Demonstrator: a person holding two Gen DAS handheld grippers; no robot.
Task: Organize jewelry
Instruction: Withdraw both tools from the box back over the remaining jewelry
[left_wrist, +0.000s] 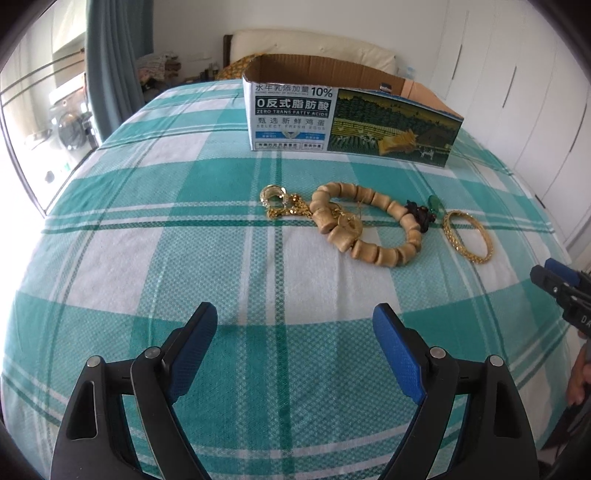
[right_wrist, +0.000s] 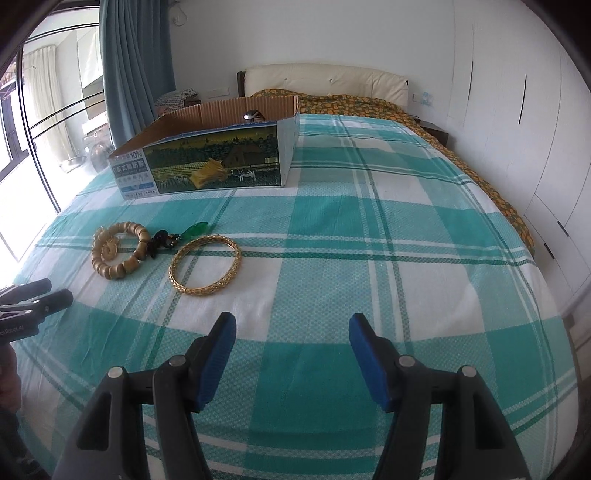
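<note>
Left wrist view, read left to right. Left gripper (left_wrist: 295, 345), lower centre of the frame: fingers wide apart, nothing between them, only the teal-and-white checked bedspread (left_wrist: 147, 258) beneath. Mid-frame, a row of jewelry lies in front of the printed cardboard box (left_wrist: 351, 122) (open-topped, upper centre): a gold chain with a ring-shaped pendant (left_wrist: 275, 201), touching and partly under the wooden bead bracelet (left_wrist: 369, 227); a dark charm with a green piece (left_wrist: 424, 214) at the bracelet's right end; then a gold mesh bangle (left_wrist: 467, 236), just beside the charm but apart from it. The right gripper's tip shows at the right edge.

Right wrist view: right gripper (right_wrist: 293, 350), lower centre — fingers moderately apart and empty, the bangle up and to its left.

Likely hazards, as judged from this layout:
- The chain and a gold piece lying across the beads appear tangled — lifting either could drag the other along or fling it off.
- The soft cloth may bunch into the pads when a thin, flat bangle is pinched.
- Both grippers converging on one cluster could collide.
</note>
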